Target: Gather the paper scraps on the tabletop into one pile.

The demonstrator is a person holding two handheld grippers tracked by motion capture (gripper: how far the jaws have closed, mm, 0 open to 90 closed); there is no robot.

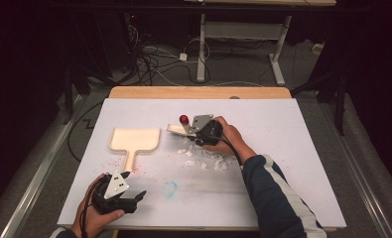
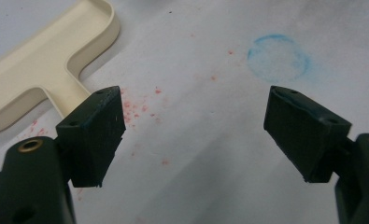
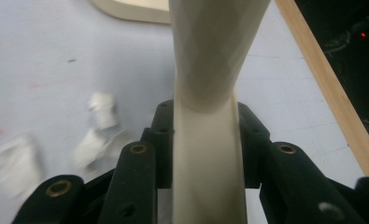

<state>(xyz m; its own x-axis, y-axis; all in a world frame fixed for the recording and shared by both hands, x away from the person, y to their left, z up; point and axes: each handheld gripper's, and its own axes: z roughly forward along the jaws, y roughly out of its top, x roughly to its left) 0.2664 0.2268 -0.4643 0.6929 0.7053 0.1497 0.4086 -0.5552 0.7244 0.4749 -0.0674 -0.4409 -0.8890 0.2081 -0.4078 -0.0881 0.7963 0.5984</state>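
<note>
My right gripper is shut on the cream handle of a small brush-like tool, which points left toward the dustpan. A red knob shows just above that tool. In the right gripper view the handle widens beyond the jaws and hides the table ahead. White paper scraps lie just below this gripper, blurred in its own view. The cream dustpan lies flat, handle toward me. My left gripper rests open at the near left, nothing between its fingers.
A blue ring stain and red specks mark the white sheet. The wooden table edge runs along the far side. Desk legs and cables stand on the floor beyond.
</note>
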